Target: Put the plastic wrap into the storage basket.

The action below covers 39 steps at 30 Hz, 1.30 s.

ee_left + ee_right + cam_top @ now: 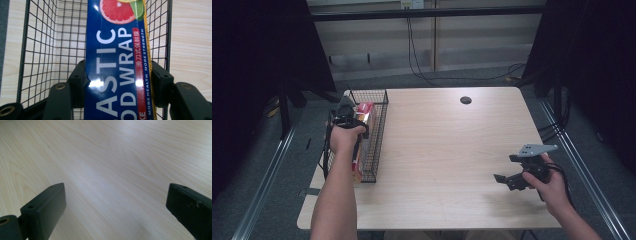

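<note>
Hugging basket [37, 50] wall, gripped wrap box [117, 62]

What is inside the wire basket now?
The wire basket holds one blue plastic wrap box, gripped by the left tongs. The box and tongs cover part of the basket bottom.

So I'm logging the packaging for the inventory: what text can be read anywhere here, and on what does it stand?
All on the blue box, held over the wire basket:
"ASTIC", first letters hidden.
"OD WRAP", start hidden.
"MORE HEALTH MORE STRENGTH", small white print.
Chinese characters on the red stripe: too small to read surely.
Yellow edge print: blurred.
High view: box print unreadable.
</note>
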Available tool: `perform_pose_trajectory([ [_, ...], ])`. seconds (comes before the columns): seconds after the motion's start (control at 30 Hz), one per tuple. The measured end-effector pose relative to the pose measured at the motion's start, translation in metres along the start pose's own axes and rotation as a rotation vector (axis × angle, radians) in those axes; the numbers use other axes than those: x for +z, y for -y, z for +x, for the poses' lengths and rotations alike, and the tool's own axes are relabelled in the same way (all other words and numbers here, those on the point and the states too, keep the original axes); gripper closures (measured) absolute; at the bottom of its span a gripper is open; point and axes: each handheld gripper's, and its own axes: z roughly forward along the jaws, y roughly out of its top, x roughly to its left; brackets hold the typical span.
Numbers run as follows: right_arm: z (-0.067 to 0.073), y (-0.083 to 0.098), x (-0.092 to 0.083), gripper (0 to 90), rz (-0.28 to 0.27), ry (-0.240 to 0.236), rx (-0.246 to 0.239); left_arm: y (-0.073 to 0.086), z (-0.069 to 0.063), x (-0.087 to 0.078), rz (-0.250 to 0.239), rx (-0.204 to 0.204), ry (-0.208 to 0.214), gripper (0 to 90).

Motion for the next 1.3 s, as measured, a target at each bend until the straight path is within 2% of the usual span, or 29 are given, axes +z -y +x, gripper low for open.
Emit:
perform_pose_trajectory([
  [0.17, 0.0001, 0.0001, 0.0005, 2.5, 0.003, 0.003, 0.0, -0.0006, 0.0026, 0.0022, 0.005, 0.022, 0.002, 43.1],
  [0.2, 0.0, 0.0002, 0.001, 2.5, 0.005, 0.005, -0.004, -0.0004, 0.0023, 0.0026, 0.002, 0.014, 0.001, 43.0],
  [0.33, 0.0005, -0.0002, 0.0013, 2.5, 0.005, 0.003, -0.002, -0.0002, 0.004, 0.0057, 0.01, 0.03, -0.024, 42.6],
  [0.37, 0.0007, -0.0002, 0.0012, 2.5, 0.004, 0.0, -0.001, 0.001, 0.0036, 0.0086, 0.015, 0.001, -0.019, 42.3],
  [0.6, -0.0001, -0.0003, 0.0011, 2.5, 0.002, 0.002, 0.001, 0.0005, 0.003, 0.0091, 0.016, 0.001, -0.024, 40.7],
  [0.67, 0.0001, -0.0003, 0.0009, 2.5, 0.003, 0.002, 0.003, 0.0004, 0.0031, 0.0092, 0.017, 0.008, -0.024, 40.3],
  [0.7, 0.0, -0.0005, 0.0006, 2.5, 0.005, -0.001, 0.004, 0.0001, 0.0041, 0.0092, 0.018, 0.026, -0.029, 40.3],
  [0.83, -0.0008, -0.0004, 0.0002, 2.5, 0.002, 0.004, -0.004, 0.0007, 0.0034, 0.0089, 0.01, 0.024, -0.028, 37.6],
  [0.93, -0.0001, 0.0002, -0.0002, 2.5, 0.001, 0.001, -0.001, 0.0011, 0.0024, 0.0078, -0.005, 0.007, -0.025, 35.0],
  [0.97, 0.0, 0.0003, -0.0006, 2.5, 0.002, 0.001, 0.002, 0.0004, 0.0031, 0.0072, -0.002, 0.025, -0.027, 34.6],
  [1.03, -0.0007, 0.0009, -0.0015, 2.5, 0.001, 0.008, 0.0, -0.0003, 0.0022, 0.0059, -0.008, 0.031, -0.03, 30.7],
  [1.07, -0.0007, 0.0009, -0.0015, 2.5, 0.001, 0.008, 0.0, 0.0001, 0.0004, 0.0058, -0.014, 0.019, -0.021, 30.7],
  [1.23, -0.0007, 0.0011, -0.0013, 2.5, 0.004, 0.008, 0.003, -0.0005, -0.004, 0.0024, -0.018, 0.055, -0.02, 24.9],
  [1.3, -0.0006, 0.0011, -0.001, 2.5, 0.004, 0.008, 0.001, -0.0004, -0.0053, 0.0014, -0.02, 0.05, -0.016, 23.9],
])
